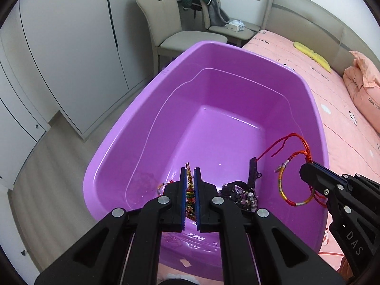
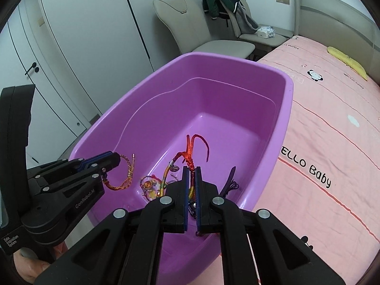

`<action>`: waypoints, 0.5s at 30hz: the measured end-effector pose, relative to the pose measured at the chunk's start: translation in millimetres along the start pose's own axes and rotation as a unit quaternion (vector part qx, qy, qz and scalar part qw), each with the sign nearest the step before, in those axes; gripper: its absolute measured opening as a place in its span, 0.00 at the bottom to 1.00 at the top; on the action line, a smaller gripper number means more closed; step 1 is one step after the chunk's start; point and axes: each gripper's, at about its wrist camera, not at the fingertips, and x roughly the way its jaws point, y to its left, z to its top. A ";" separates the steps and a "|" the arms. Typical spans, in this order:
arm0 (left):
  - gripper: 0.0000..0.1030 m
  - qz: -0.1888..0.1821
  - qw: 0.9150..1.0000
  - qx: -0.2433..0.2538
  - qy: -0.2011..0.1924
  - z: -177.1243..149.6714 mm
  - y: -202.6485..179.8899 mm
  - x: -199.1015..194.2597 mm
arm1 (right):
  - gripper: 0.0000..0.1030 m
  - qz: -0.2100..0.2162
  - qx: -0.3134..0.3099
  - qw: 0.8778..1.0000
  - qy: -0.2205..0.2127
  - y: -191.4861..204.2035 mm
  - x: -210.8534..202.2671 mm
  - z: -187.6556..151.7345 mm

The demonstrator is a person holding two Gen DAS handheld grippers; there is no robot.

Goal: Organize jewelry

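A purple plastic basin (image 1: pixel 213 90) stands on the bed, and both grippers hang over its near end. My left gripper (image 1: pixel 190 173) is shut on a gold, red and green braided bracelet (image 1: pixel 189 178), which dangles in a loop (image 2: pixel 125 173) from its tips (image 2: pixel 116 159). My right gripper (image 2: pixel 192 169) is shut on a multicoloured cord bracelet with red strings (image 2: pixel 188 154); its loop (image 1: pixel 280 182) hangs below the fingertips (image 1: pixel 306 169). On the basin floor lie a dark beaded piece (image 1: pixel 239 194) with a dark strap (image 2: pixel 230 180) and a small pile of charms (image 2: pixel 149 186).
The basin (image 2: pixel 213 90) rests at the edge of a bed with a pink sheet (image 2: pixel 332 130). A folded pink quilt (image 1: pixel 363 83) lies far right. Beige chairs (image 1: pixel 152 16) with clothes stand beyond, white wardrobes (image 1: pixel 59 47) on the left.
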 end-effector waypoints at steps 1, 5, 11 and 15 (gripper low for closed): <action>0.10 0.003 1.000 0.000 0.002 0.3 0.4 0.4 | 0.07 -0.002 -0.001 1.000 0.000 0.2 1.4 0.5; 0.88 0.021 1.000 -0.017 -0.008 2.7 7.4 -2.9 | 0.42 -0.028 -0.016 0.999 -0.014 -1.6 -4.4 1.0; 0.90 0.034 0.998 -0.042 -0.015 1.1 13.5 -15.5 | 0.42 -0.032 0.008 0.999 -0.022 -12.0 -18.3 -5.4; 0.92 0.041 0.998 -0.048 -0.013 -4.2 13.9 -21.3 | 0.44 -0.035 0.014 0.999 -0.022 -15.9 -25.5 -11.1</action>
